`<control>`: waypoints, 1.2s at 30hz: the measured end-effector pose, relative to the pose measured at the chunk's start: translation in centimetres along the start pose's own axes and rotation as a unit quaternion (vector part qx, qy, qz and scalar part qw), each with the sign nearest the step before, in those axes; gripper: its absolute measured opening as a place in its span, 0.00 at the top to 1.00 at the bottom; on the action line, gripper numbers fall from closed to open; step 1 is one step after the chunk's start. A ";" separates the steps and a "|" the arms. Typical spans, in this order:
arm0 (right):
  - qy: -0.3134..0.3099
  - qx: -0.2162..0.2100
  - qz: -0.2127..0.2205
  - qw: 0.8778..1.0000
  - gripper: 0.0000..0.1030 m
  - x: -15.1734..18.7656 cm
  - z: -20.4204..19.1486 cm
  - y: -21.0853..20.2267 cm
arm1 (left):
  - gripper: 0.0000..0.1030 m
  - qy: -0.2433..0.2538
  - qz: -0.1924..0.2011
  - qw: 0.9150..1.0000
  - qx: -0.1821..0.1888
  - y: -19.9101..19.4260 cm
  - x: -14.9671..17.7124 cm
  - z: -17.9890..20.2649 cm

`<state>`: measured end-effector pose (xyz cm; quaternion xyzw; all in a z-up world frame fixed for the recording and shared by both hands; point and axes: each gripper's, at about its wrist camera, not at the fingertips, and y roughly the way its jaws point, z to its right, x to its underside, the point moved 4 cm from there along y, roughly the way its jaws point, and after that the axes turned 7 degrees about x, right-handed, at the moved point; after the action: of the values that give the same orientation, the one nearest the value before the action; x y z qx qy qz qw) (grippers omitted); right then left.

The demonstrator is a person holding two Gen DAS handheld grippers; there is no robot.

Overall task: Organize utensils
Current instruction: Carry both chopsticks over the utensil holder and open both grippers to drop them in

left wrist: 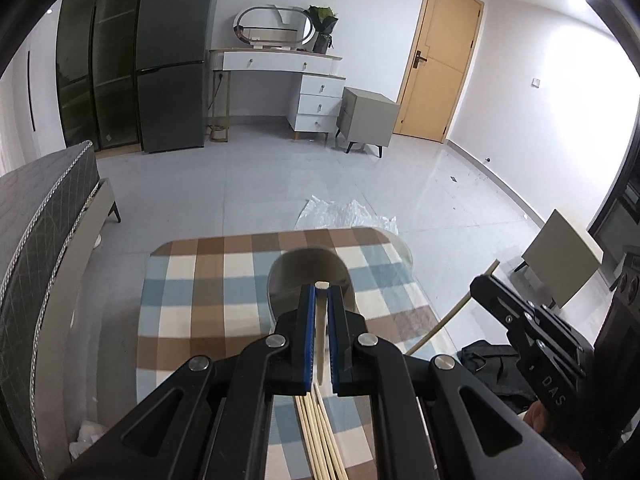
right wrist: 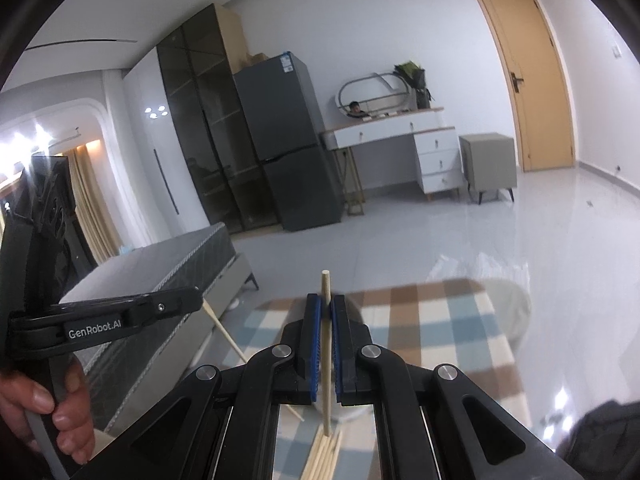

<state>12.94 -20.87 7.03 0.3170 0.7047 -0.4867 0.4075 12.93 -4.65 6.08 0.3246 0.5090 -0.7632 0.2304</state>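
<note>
My left gripper (left wrist: 321, 292) is shut on a wooden chopstick (left wrist: 321, 320) and holds it above the checked tablecloth (left wrist: 224, 280), over a grey holder (left wrist: 308, 276). My right gripper (right wrist: 326, 304) is shut on another wooden chopstick (right wrist: 326, 344), upright between the blue pads. Several loose chopsticks (left wrist: 320, 440) lie on the cloth below the left gripper; they also show in the right wrist view (right wrist: 324, 456). The right gripper (left wrist: 520, 320) appears at the right of the left wrist view with its chopstick (left wrist: 452, 312). The left gripper (right wrist: 120, 316) appears at the left of the right wrist view.
The table stands in a room with a bed (left wrist: 40, 240) to the left. A fridge (left wrist: 172, 60), a white dressing table (left wrist: 280, 64), a grey cabinet (left wrist: 368, 116) and a door (left wrist: 440, 56) stand at the far wall. Clear plastic (left wrist: 344, 212) lies beyond the table edge.
</note>
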 end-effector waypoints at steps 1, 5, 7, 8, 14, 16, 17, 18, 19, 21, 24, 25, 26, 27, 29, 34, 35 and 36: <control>-0.003 -0.002 0.002 1.000 0.96 -0.6 -0.1 0.3 | 0.98 -0.004 0.004 1.000 0.006 -0.1 -0.6 -0.2; -0.002 -0.006 0.011 1.000 0.96 -2.9 -0.2 1.9 | 0.98 -0.014 0.010 1.000 0.011 0.1 -2.9 -0.9; -0.005 -0.009 0.017 1.000 0.96 -4.0 -0.2 2.8 | 0.98 -0.011 0.015 1.000 0.013 0.3 -4.2 -1.1; -0.007 -0.010 0.020 1.000 0.96 -4.5 -0.3 3.2 | 0.98 -0.010 0.016 1.000 0.013 0.4 -4.5 -1.1; -0.018 -0.019 0.028 0.999 0.96 -6.6 -0.7 5.8 | 0.98 -0.006 0.023 1.000 0.016 2.0 -7.0 -1.7; -0.017 -0.019 0.029 0.999 0.96 -6.9 -0.6 6.8 | 0.98 -0.007 0.020 1.000 0.018 2.6 -7.1 -2.0; -0.018 -0.019 0.027 0.999 0.96 -6.9 -0.6 7.5 | 0.98 -0.005 0.018 1.000 0.016 3.3 -7.2 -2.1; -0.017 -0.019 0.023 0.999 0.96 -6.7 -0.5 8.2 | 0.98 -0.006 0.018 1.000 0.013 3.7 -7.2 -2.3; -0.014 -0.019 0.021 1.000 0.95 -6.6 -0.4 8.5 | 0.98 -0.008 0.017 1.000 0.013 4.1 -7.2 -2.5; -0.011 -0.017 0.013 1.000 0.96 -6.1 -0.1 9.8 | 0.98 -0.009 0.012 1.000 0.011 4.8 -7.2 -2.9; -0.008 -0.021 0.006 1.000 0.95 -5.7 0.1 10.7 | 0.98 -0.008 0.011 1.000 0.008 5.7 -7.0 -3.1; -0.008 -0.026 0.007 1.000 0.96 -5.4 0.1 10.9 | 0.98 -0.012 0.008 1.000 0.010 5.9 -6.9 -3.3; -0.011 -0.026 0.006 1.000 0.96 -5.2 0.1 11.1 | 0.98 -0.014 0.006 1.000 0.012 6.0 -6.8 -3.4; -0.014 -0.028 0.003 0.999 0.96 -4.8 0.1 11.4 | 0.98 -0.016 0.000 1.000 0.011 6.4 -6.4 -3.6; -0.018 -0.031 -0.001 0.999 0.95 -4.4 0.0 11.5 | 0.98 -0.018 -0.007 1.000 0.012 6.8 -5.9 -3.9; -0.035 -0.039 -0.019 0.998 0.95 -3.2 -0.2 11.9 | 0.98 -0.026 -0.032 0.999 0.015 7.6 -5.4 -4.3; -0.036 -0.040 -0.022 0.998 0.95 -2.9 -0.3 12.0 | 0.98 -0.029 -0.037 0.999 0.015 7.8 -5.1 -4.4; -0.036 -0.043 -0.028 0.998 0.95 -2.7 -0.4 12.1 | 0.98 -0.030 -0.040 0.999 0.015 7.8 -5.1 -4.3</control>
<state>24.33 -16.69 4.26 0.2617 0.7180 -0.4787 0.4322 22.84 -3.47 3.68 0.2844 0.5029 -0.7886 0.2103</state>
